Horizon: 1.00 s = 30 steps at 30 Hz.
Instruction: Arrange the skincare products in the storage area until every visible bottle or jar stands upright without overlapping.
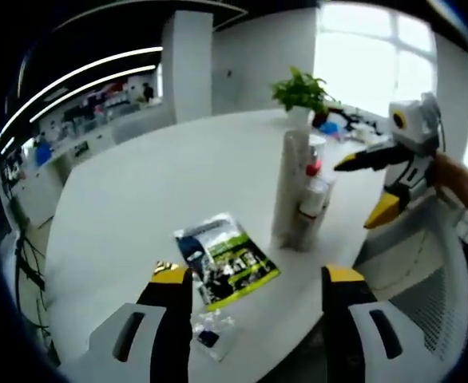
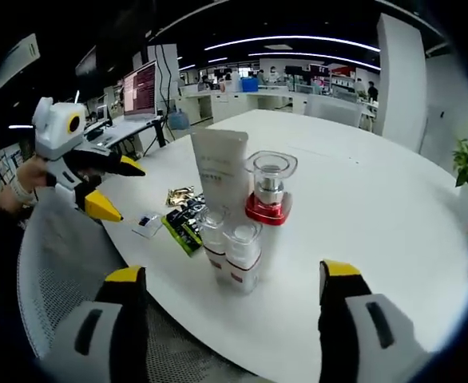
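Observation:
A cluster of skincare products stands upright near the white table's edge: a tall white tube (image 2: pixel 222 171) (image 1: pixel 291 183), a clear-capped jar with a red base (image 2: pixel 270 191) and two small clear-capped bottles (image 2: pixel 214 238) (image 2: pixel 243 254), close together. The small bottles (image 1: pixel 314 199) stand beside the tube. A green-black sachet (image 1: pixel 226 259) (image 2: pixel 184 219), a gold sachet (image 2: pixel 178 195) and a small clear packet (image 1: pixel 210 335) (image 2: pixel 148 223) lie flat nearby. My left gripper (image 1: pixel 258 279) (image 2: pixel 130 193) is open over the sachet. My right gripper (image 2: pixel 234 275) (image 1: pixel 354 195) is open, short of the bottles.
A grey mesh chair (image 2: pixel 66 263) (image 1: pixel 426 279) sits against the table's (image 2: pixel 362 191) near edge under both grippers. A potted plant (image 1: pixel 302 92) stands at the far side of the table. A laptop (image 2: pixel 140 88) sits on a desk to the left.

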{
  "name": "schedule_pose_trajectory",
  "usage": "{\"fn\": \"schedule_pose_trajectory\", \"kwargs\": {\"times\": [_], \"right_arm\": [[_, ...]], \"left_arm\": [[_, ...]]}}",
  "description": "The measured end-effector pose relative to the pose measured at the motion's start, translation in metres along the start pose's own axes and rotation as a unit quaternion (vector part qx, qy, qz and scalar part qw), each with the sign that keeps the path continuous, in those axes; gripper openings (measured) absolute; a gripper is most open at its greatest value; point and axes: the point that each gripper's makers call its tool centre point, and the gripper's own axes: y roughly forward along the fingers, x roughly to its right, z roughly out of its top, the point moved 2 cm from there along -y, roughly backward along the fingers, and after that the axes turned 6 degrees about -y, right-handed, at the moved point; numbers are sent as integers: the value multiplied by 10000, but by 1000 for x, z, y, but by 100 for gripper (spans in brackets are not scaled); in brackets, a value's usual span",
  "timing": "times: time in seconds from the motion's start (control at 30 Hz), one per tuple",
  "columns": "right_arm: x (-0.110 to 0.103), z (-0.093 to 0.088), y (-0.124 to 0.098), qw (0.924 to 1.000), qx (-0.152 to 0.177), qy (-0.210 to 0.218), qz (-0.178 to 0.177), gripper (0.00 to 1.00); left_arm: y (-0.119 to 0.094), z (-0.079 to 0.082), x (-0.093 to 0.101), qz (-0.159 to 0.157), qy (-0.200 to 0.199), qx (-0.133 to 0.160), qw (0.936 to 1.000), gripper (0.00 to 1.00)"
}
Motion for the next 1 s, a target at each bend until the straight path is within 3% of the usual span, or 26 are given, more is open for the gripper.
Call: {"fn": "schedule_pose_trajectory", "kwargs": {"times": [0.37, 0.57, 0.73, 1.0], "right_arm": [[-7, 3, -6, 9999, -35, -123, 48, 99], [-8, 10, -9, 9998, 30, -201, 73, 99], [-11, 14, -12, 9994, 67, -295, 151, 99], [-16, 15, -14, 9988, 97, -403, 275, 99]], "left_arm": [[-13, -6, -7, 240, -6, 16, 9997, 74], [-21, -6, -8, 345, -45, 63, 9994, 77], [-26, -6, -4, 213, -247, 189, 9993, 82], [-32, -15, 0, 377, -268, 150, 9988, 89]]}}
